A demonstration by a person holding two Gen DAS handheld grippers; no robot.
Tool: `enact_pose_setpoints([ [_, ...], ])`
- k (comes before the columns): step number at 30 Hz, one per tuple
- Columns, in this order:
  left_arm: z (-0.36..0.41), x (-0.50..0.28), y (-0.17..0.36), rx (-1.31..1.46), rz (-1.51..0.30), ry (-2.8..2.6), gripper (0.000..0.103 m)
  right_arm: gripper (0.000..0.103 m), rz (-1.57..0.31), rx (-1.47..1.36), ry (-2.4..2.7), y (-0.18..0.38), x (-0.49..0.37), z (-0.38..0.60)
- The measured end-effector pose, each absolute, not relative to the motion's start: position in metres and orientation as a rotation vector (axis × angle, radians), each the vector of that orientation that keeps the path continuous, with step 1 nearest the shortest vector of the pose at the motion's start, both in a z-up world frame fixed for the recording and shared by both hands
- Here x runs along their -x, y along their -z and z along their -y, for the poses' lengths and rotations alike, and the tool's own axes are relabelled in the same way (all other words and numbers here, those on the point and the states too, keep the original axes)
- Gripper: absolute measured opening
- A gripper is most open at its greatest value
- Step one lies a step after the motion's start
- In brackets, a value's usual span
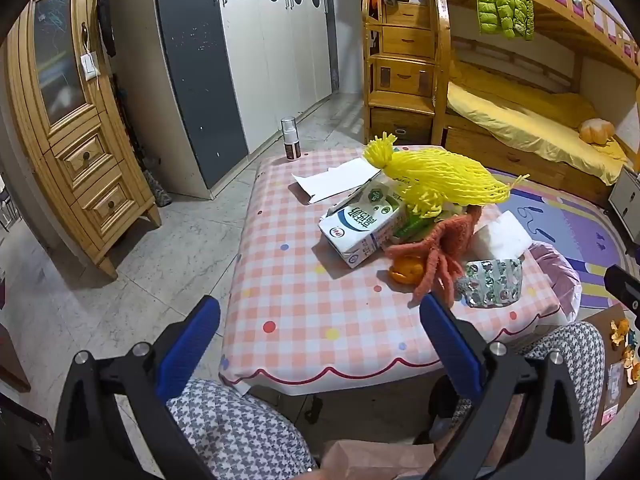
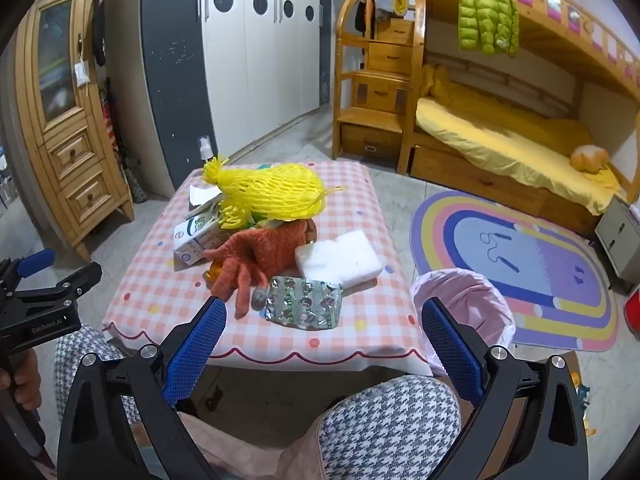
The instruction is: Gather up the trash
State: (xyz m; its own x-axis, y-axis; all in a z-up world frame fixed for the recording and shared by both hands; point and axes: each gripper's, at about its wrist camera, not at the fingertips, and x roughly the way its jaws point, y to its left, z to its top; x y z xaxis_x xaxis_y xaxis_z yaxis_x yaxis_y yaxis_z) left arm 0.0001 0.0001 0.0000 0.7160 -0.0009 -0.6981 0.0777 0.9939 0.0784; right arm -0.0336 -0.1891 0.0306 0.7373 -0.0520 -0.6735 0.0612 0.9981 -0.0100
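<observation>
Left gripper (image 1: 320,320): fingers spread wide, nothing between them; hovers short of the near edge of the surface (image 1: 304,300), above the person's knees.
Spray bottle (image 1: 291,138): upright at the far left corner, well apart from the heap.
White paper (image 1: 336,179): flat, just behind the milk carton (image 1: 362,228).
Trash heap: carton on its side; yellow foam net (image 1: 440,178) lying on top of the pile; orange knit glove (image 2: 256,260) draped over an orange peel (image 1: 406,270); blister pack (image 2: 306,302) nearest the front edge; white foam block (image 2: 338,258) just behind the pack.
Right gripper (image 2: 322,340): fingers spread, holding nothing; lined up roughly with the blister pack.
Bin (image 2: 466,300): pink liner, mouth open, on the floor just beside the right edge of the surface.
Risk 1: net sits loosely on the heap; pulling the carton or glove from under it would likely roll it off onto the floor.
Risk 2: blister pack is thin and flat; fingers may skid over it and push it off the front edge.
Risk 3: glove fingers overlap the pack; a grasp could drag both.
Room: bedroom; checked pink cloth on the surface, wooden cabinet left, white wardrobe behind, bunk bed and rainbow rug right.
</observation>
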Motion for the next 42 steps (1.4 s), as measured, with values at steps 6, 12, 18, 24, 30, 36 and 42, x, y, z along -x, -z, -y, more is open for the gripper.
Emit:
enact_pose_setpoints([
  [6, 0.0006, 0.0002, 0.0001, -0.121, -0.768, 0.037, 0.097, 0.097, -0.747, -0.026, 0.056, -0.0287, 0.0323, 0.1913],
  [12, 0.0006, 0.0000, 0.0001, -0.124, -0.769, 0.034, 0.097, 0.097, -0.743, -0.025, 0.057, -0.0293, 0.0331, 0.1926],
  [18, 0.0005, -0.0001, 0.0001, -0.124, -0.771, 0.034, 0.097, 0.097, -0.744, -0.025, 0.056, -0.0300, 0.0326, 0.1937],
  [24, -0.0010, 0.0004, 0.0014, -0.126, -0.773, 0.035, 0.097, 0.097, -0.743, -0.024, 0.057, -0.0308, 0.0315, 0.1931],
  [30, -0.0007, -0.0010, 0.0019, -0.128, -0.775, 0.033, 0.097, 0.097, -0.746, -0.025, 0.056, -0.0292, 0.0313, 0.1932],
  [36, -0.0043, -0.0029, 0.0042, -0.128, -0.777, 0.027, 0.097, 0.097, -0.745, -0.026, 0.057, -0.0288, 0.0327, 0.1954],
  [42, -0.0042, -0.0030, 0.0042, -0.130, -0.779, 0.025, 0.097, 0.097, -0.745, -0.026, 0.056, -0.0292, 0.0327, 0.1957],
])
